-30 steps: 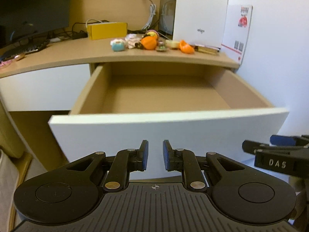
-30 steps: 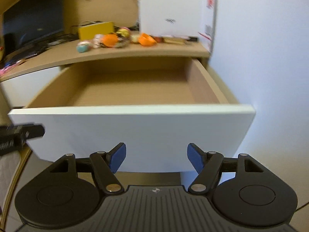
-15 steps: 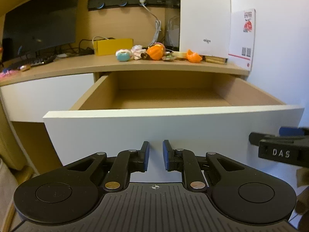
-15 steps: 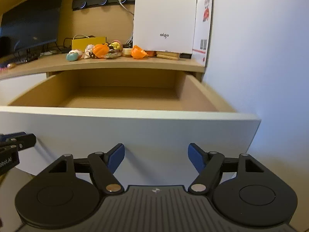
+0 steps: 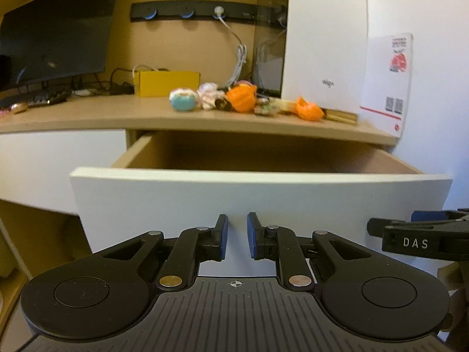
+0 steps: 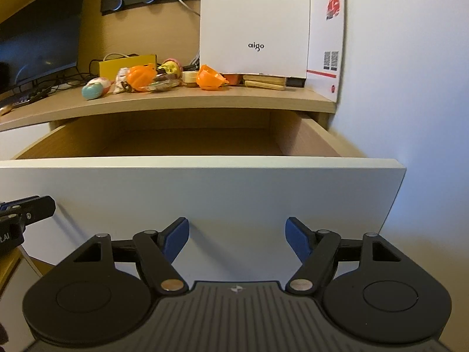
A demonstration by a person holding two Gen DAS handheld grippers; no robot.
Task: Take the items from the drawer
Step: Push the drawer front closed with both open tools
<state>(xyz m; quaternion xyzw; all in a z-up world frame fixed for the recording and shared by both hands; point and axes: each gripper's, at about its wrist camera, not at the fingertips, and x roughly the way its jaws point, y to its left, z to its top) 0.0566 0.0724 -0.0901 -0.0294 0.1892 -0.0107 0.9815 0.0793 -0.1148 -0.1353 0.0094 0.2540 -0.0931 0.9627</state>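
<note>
Drawer [image 6: 202,193], white front with pale wood sides, stands pulled out under the wooden counter [image 6: 181,101]. From both views the visible part of its inside shows only bare wood; the floor near the front panel is hidden behind that panel.

Left gripper [image 5: 236,239]: black frame, blue pads, jaws nearly together with a narrow gap, nothing between them. It sits low, in front of the drawer's white front panel, pointing at it.

Right gripper [image 6: 237,239]: jaws spread wide, released, nothing between them. Also low before the front panel, toward its right half. Its dark tip shows at the right edge of the left view.

On the counter above the drawer, a cluster of small toys: a round pale-blue one [image 5: 182,101], an orange pumpkin-shaped one [image 5: 241,99], a smaller crumpled orange piece [image 6: 209,77]. A yellow box [image 5: 165,83] sits behind them. A tall white box marked "aigo" [image 6: 255,23] stands at the right, against the wall. A dark monitor [image 5: 55,35] is at the left.
</note>
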